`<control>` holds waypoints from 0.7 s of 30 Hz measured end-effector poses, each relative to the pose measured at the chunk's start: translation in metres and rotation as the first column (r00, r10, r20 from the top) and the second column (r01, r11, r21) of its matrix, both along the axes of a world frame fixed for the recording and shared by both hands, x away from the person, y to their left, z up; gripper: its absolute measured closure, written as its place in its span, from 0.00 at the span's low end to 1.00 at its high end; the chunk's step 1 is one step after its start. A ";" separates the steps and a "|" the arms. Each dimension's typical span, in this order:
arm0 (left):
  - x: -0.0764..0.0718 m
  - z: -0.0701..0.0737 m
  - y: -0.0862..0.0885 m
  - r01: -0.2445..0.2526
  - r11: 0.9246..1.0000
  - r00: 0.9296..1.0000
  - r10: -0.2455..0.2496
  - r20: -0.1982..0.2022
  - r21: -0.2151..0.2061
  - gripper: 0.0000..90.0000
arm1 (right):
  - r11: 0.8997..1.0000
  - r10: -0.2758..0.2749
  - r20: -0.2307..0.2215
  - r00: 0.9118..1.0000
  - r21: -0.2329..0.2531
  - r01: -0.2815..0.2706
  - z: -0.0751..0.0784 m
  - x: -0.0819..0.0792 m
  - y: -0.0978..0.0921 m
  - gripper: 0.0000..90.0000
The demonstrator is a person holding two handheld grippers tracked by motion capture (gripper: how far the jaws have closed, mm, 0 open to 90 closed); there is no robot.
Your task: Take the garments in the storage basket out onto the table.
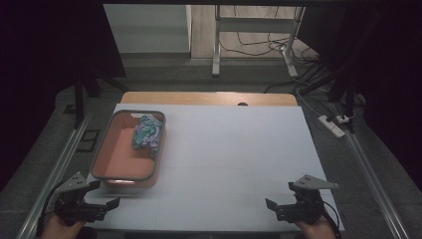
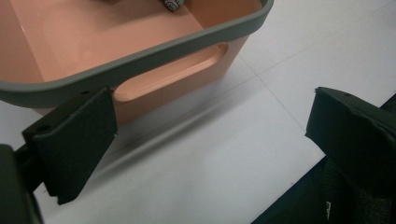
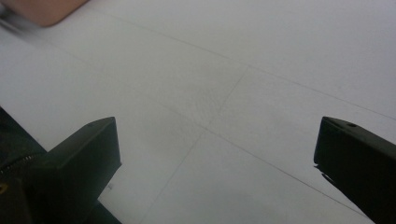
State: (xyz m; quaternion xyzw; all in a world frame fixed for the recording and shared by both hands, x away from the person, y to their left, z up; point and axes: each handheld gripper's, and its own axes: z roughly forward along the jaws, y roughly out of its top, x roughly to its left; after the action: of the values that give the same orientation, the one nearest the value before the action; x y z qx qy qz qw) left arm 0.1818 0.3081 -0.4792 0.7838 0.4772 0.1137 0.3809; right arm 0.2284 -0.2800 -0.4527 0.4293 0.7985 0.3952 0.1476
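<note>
An orange bin with a grey rim (image 1: 106, 135) stands on the left half of the white table (image 1: 234, 149). A crumpled patterned cloth (image 1: 147, 132) lies in its far right corner. My left gripper (image 1: 103, 194) rests at the table's near left corner, just in front of the bin, open with nothing between its jaws. In the left gripper view the bin's handle cut-out (image 2: 173, 70) is close ahead of the gripper (image 2: 210, 140). My right gripper (image 1: 279, 196) sits at the near right, open and empty; in the right gripper view it (image 3: 217, 154) looks over bare table.
Metal rails (image 1: 59, 164) run along both sides of the table. A wooden edge (image 1: 209, 97) shows behind the white surface. On the floor beyond are cables, a power strip (image 1: 332, 125) and a metal stand (image 1: 216, 45).
</note>
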 end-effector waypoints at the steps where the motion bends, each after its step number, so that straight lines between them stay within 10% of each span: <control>1: 0.000 0.000 0.000 -0.001 1.000 1.000 0.001 -0.002 0.003 0.02 | 1.000 0.000 0.000 1.000 0.000 0.000 0.000 0.000 0.000 0.01; 21: 0.005 -0.002 0.000 -0.047 0.999 0.997 0.048 -0.056 0.017 0.01 | 1.000 0.017 -0.057 0.998 -0.001 -0.017 -0.004 0.007 -0.002 0.01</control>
State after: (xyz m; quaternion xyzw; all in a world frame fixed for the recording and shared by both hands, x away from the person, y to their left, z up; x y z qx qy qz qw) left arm 0.1872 0.3082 -0.4811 0.7780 0.5054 0.1042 0.3584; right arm 0.2354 -0.2818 -0.4564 0.4333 0.8064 0.3836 0.1219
